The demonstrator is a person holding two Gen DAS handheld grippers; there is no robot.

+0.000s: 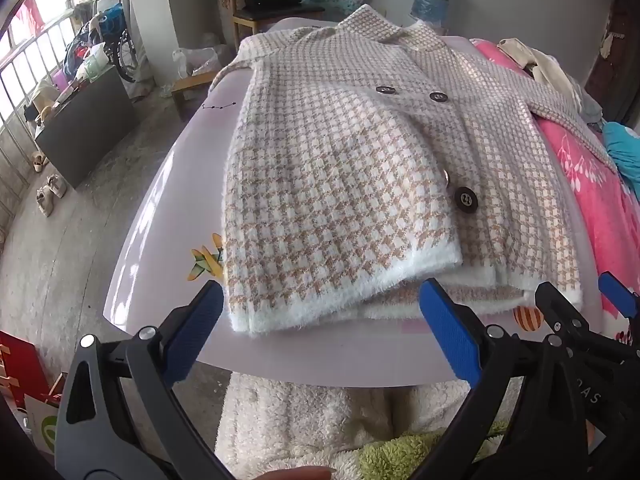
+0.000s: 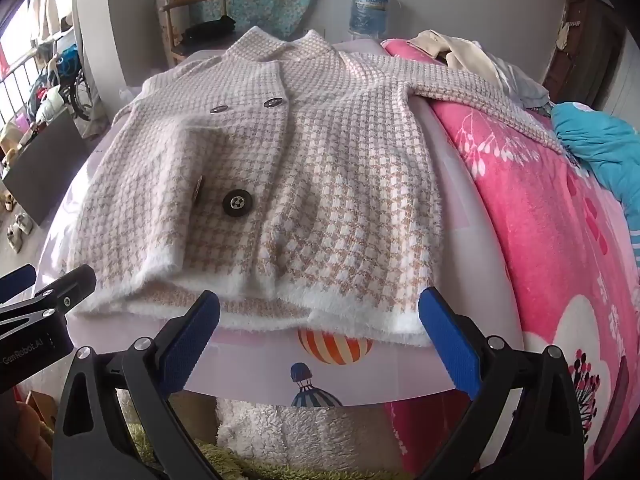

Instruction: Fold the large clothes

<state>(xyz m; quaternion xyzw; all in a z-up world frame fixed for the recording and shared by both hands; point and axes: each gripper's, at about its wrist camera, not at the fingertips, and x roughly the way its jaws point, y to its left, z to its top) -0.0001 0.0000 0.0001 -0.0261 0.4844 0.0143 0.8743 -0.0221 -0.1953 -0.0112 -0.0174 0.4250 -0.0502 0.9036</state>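
A beige and white houndstooth coat (image 1: 340, 168) (image 2: 280, 184) with dark buttons lies front up on a pale pink table (image 1: 168, 216) (image 2: 256, 364). Its left sleeve is folded across the front; the right sleeve (image 2: 492, 108) stretches out over a pink blanket. My left gripper (image 1: 320, 320) hovers open just short of the white fuzzy hem, with nothing between its blue pads (image 1: 452, 332). My right gripper (image 2: 320, 320) is open too, before the hem's right part, empty. Each gripper shows at the edge of the other's view: the right gripper (image 1: 580, 308), the left gripper (image 2: 48, 292).
A pink flowered blanket (image 2: 540, 220) covers the bed to the right, with a teal garment (image 2: 596, 148) and cream clothes (image 2: 460, 52) on it. A fleecy white cloth (image 1: 320, 420) lies below the table's near edge. A wooden chair (image 2: 188, 20) and a water bottle (image 2: 370, 10) stand behind.
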